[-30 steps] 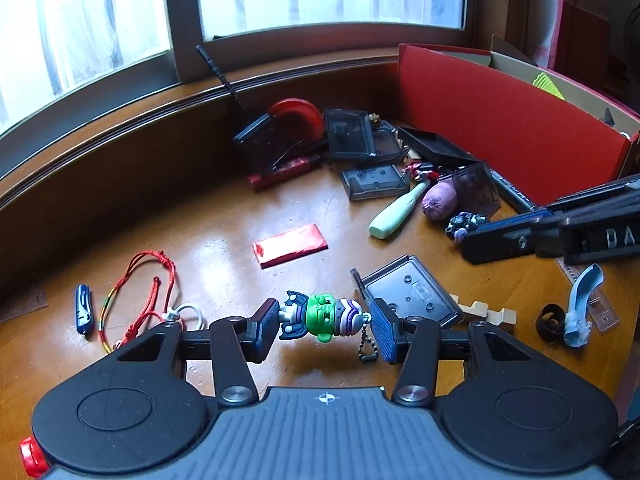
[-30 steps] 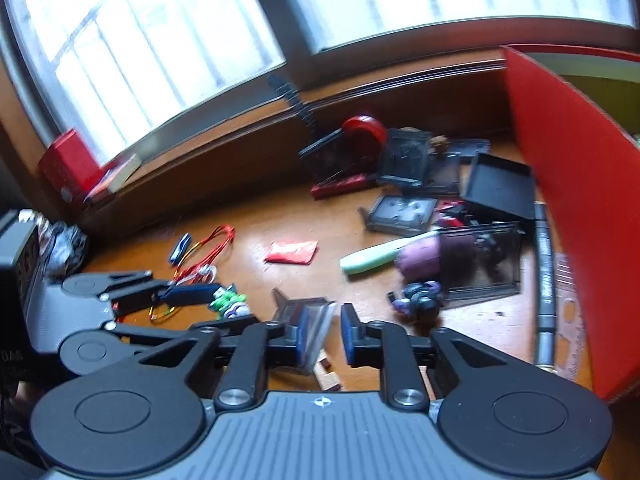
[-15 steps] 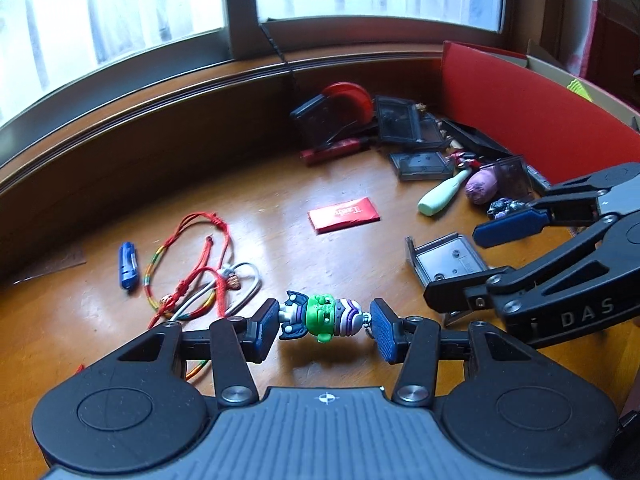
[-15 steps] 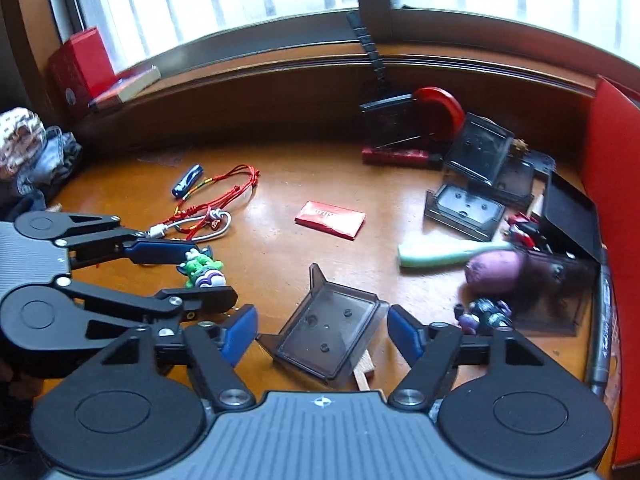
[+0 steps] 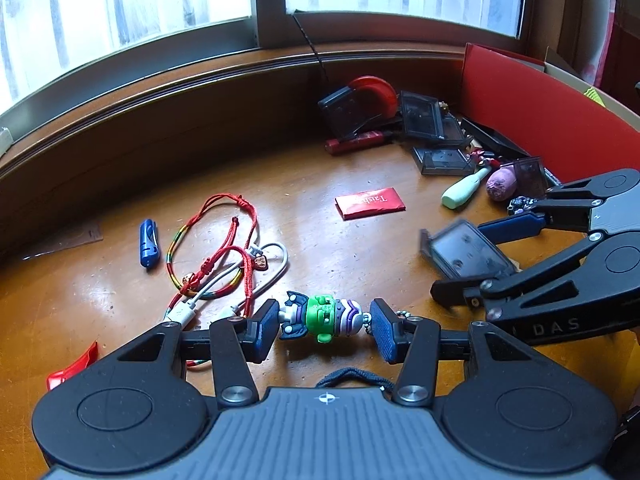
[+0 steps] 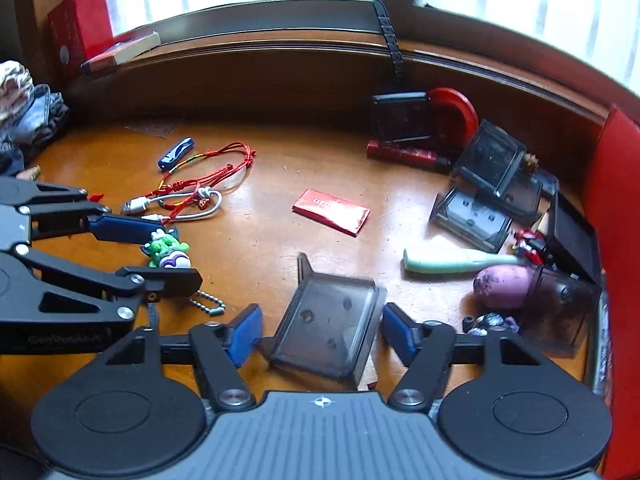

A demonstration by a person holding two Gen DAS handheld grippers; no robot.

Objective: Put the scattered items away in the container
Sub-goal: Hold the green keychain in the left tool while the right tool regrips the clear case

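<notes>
A green and purple toy figure (image 5: 326, 316) on a ball chain is clamped end to end in my left gripper (image 5: 324, 322), just above the wooden table. The right wrist view shows that left gripper (image 6: 172, 254) at the left with the figure (image 6: 166, 250) in it. My right gripper (image 6: 322, 332) straddles a smoky plastic case (image 6: 328, 324) tilted on the table. Its jaws are closing, with the pads close beside the case's edges and not clearly pressing. From the left wrist, this right gripper (image 5: 460, 260) reaches in around the case (image 5: 466, 250). The red box (image 5: 540, 120) stands at the right.
Red cords and a white cable (image 5: 224, 256), a blue clip (image 5: 148, 242) and a red packet (image 5: 370, 202) lie across the table (image 5: 120, 300). Dark cases (image 6: 488, 160), a mint handle (image 6: 452, 262) and a purple lump (image 6: 502, 286) crowd near the red box (image 6: 616, 208). A raised sill runs along the back.
My right gripper went from nearly shut to wide, swung over the smoky case and now narrows around it. My left gripper kept the figure and drifted left across the table.
</notes>
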